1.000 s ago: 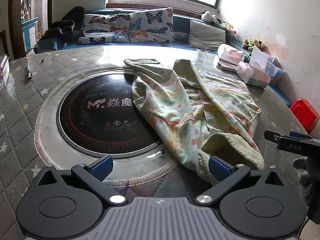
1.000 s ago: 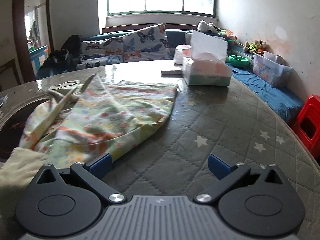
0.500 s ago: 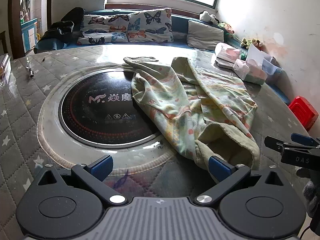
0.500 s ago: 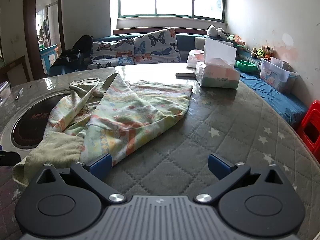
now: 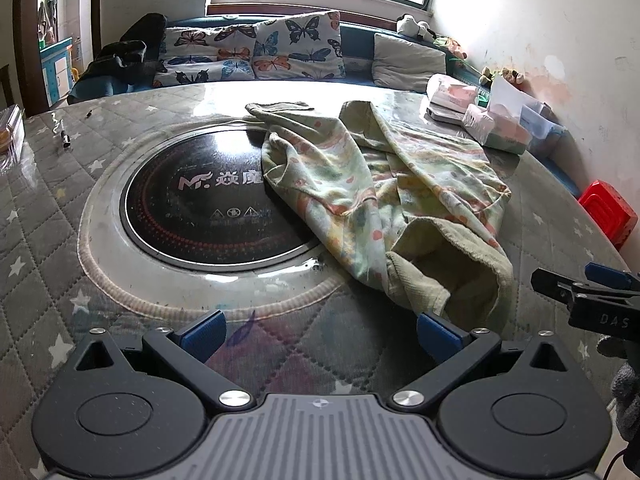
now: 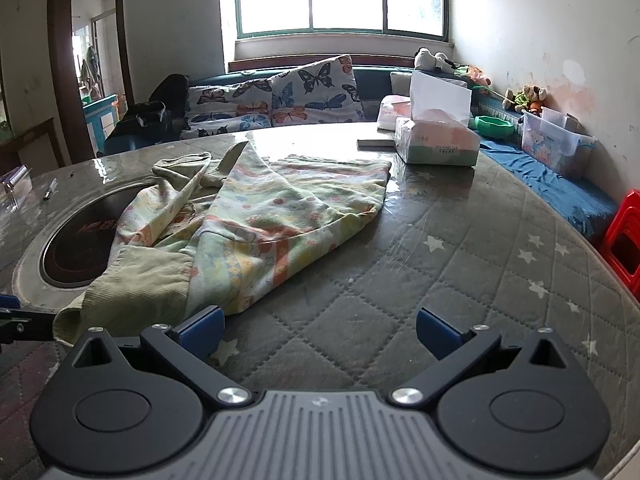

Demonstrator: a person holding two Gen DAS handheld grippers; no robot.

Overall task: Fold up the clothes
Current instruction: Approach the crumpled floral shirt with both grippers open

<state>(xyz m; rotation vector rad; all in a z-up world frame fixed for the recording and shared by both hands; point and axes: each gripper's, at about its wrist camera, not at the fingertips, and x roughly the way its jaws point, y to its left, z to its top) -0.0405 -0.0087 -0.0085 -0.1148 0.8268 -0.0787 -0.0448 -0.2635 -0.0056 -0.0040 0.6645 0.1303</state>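
A pale green patterned garment [image 5: 384, 184] lies crumpled on the round table, partly over the black hotplate [image 5: 200, 204]. Its ribbed green hem [image 5: 452, 276] faces me. It also shows in the right wrist view [image 6: 256, 224]. My left gripper [image 5: 320, 330] is open and empty, just short of the hem, above the table. My right gripper [image 6: 320, 326] is open and empty, to the right of the garment's near edge. The right gripper's fingers [image 5: 560, 284] show at the right edge of the left wrist view.
Tissue packs [image 6: 436, 140] and a flat box stand at the table's far right. A pen [image 5: 64, 138] and a clear box [image 5: 10, 132] lie at the far left. A red stool [image 5: 608, 212] stands beside the table. A sofa with butterfly pillows [image 5: 256, 52] is behind.
Both grippers have pulled back and up from the garment, so more table shows in front of them. The garment lies as it was. Both stay open.
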